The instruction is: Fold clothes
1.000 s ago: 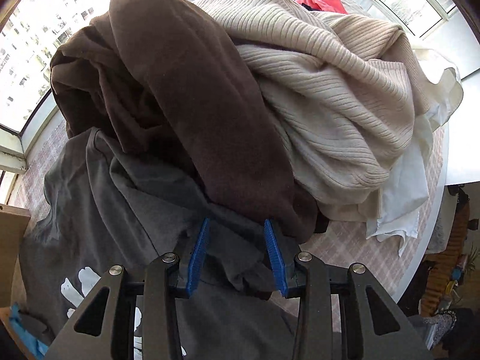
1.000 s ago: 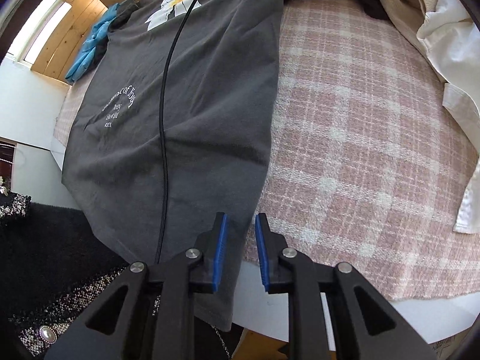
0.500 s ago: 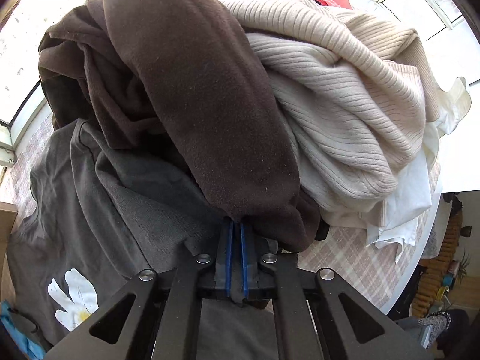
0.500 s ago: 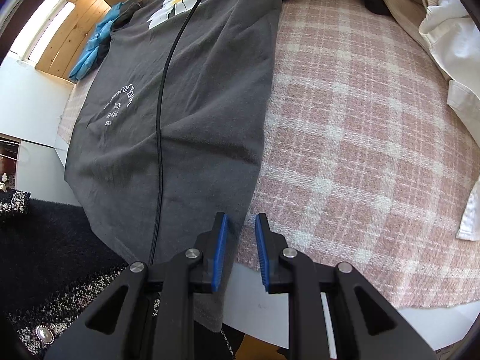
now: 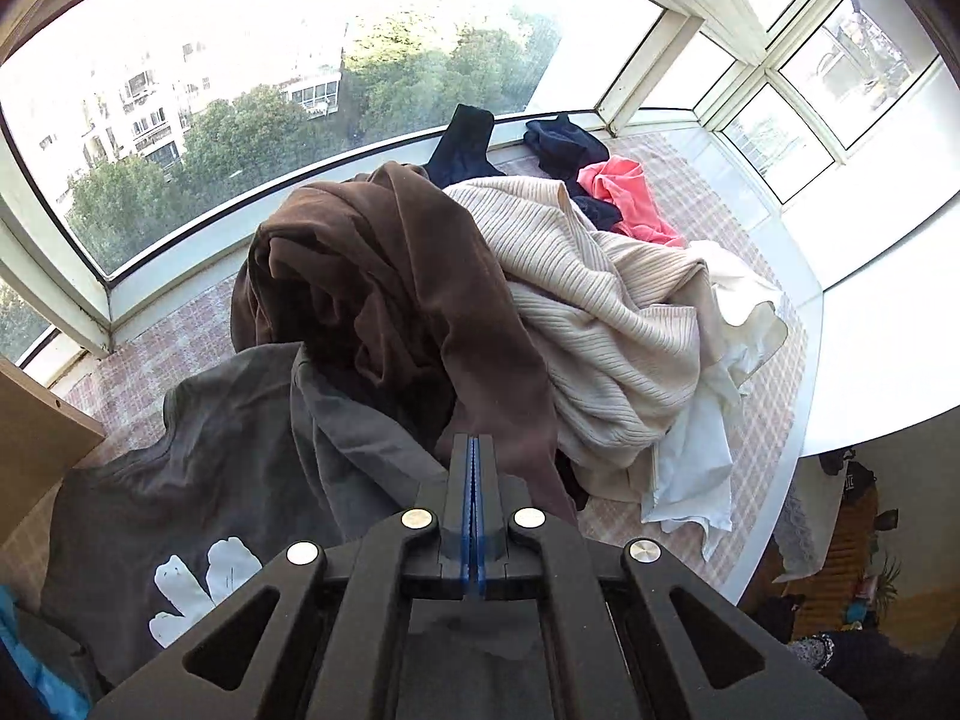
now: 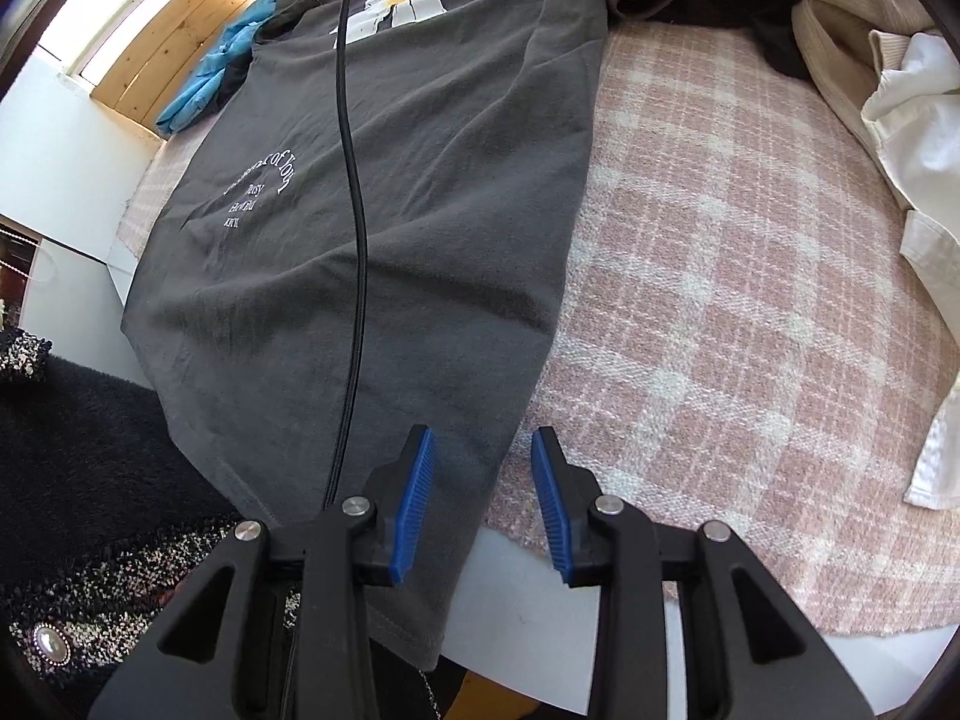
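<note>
Gray T-shirt (image 6: 384,222): it lies spread out flat on the counter (image 6: 708,312), which has a pink checked cloth on it. Its bottom edge hangs over the front of the counter. Its top end, with a white flower print, runs up to the pile of clothes (image 5: 540,300).

How it handles: the shirt looks thin, soft and light. It will bend and sag as soon as it is picked up. I think it will slide a little on the cloth. It cannot break.

Where to hold: I would pinch it at the edges and corners, one corner in each gripper, so it stays flat and does not bunch up.

Left hand-held gripper (image 5: 472,468): its jaws are shut tight, blue pad against blue pad. Gray shirt cloth and a brown garment (image 5: 420,300) sit right at its tip. I cannot tell if any cloth is caught between the pads.

Right hand-held gripper (image 6: 483,474): its jaws are opening. The long side edge of the gray shirt runs in the gap between them, near the front of the counter. The pads do not press on it.

Black cable (image 6: 354,192): it runs across the middle of the shirt. It could get in the way of a fold.

Other clothes: a cream knit sweater (image 5: 606,312) and a white garment (image 6: 912,138) lie off to the side, apart from the gray shirt.
</note>
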Demonstrator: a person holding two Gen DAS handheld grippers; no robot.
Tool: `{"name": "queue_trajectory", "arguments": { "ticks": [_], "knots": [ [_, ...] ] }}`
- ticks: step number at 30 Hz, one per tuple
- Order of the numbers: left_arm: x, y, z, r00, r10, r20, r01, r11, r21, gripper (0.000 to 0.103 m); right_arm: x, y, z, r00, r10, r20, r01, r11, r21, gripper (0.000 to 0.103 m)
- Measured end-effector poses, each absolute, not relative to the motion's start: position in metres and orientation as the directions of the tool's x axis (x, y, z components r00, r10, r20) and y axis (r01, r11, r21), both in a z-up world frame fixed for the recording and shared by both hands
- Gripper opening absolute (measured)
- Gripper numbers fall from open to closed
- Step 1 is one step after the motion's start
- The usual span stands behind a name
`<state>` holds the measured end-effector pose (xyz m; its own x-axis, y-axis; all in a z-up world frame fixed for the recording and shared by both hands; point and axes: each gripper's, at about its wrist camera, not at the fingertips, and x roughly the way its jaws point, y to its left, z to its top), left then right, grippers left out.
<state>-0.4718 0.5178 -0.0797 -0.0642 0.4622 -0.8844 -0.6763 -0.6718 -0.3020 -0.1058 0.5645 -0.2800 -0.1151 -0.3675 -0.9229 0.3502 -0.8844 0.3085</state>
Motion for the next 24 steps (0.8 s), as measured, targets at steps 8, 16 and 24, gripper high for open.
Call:
{"name": "queue_trajectory", "arguments": {
  "ticks": [8,16,24],
  "knots": [
    [-0.466,0.544,-0.105,-0.036,0.317,-0.948,-0.732,-0.654,-0.191,0.018,-0.12,0.568,-0.275,-0.124,-0.35,-0.929,0.298,-0.906,0.301,0.033],
    [-0.461,0.548,-0.207,0.108,0.194,-0.975,-0.586,-0.78,-0.22,0.03,-0.142,0.58,-0.263,-0.152,-0.341,-0.928,0.282,-0.914,0.29,0.034],
    [-0.484,0.539,-0.186,0.075,0.307,-0.949,-0.482,-0.822,-0.304,0.031,-0.119,0.565,-0.266,-0.087,-0.385,-0.919,0.31,-0.887,0.342,0.034]
  ]
}}
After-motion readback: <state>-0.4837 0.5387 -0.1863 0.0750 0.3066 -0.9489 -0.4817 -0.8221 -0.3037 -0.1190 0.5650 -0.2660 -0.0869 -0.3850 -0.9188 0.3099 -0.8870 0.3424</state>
